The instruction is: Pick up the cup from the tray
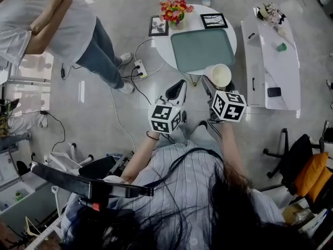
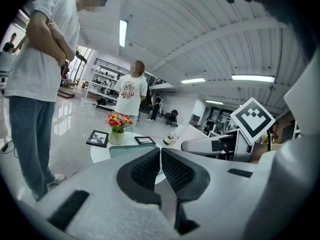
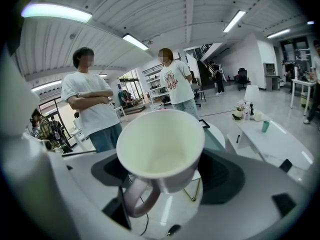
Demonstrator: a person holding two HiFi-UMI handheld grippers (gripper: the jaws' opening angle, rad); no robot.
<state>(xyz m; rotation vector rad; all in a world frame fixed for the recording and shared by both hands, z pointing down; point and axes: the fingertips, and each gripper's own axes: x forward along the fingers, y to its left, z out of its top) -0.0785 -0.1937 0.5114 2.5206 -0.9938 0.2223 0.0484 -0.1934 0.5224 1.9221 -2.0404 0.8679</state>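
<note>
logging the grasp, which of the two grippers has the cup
The right gripper: its fingers clamp the white cup, held clear of the tray. The left gripper has its fingers shut together on nothing.

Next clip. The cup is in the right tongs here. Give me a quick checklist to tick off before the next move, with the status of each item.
1. Cup gripped by the right tongs: ok, a jaw on each side of its wall.
2. Cup clear of the tray: ok, it is in the air past the tray's near edge, and the tray is bare.
3. Cup empty: ok, nothing shows inside.
4. Cup upright: not ok, it is tilted with its mouth toward the gripper camera and its handle underneath.
5. Left tongs free: ok, shut on nothing.
6. Grip firm enough: cannot tell.
</note>
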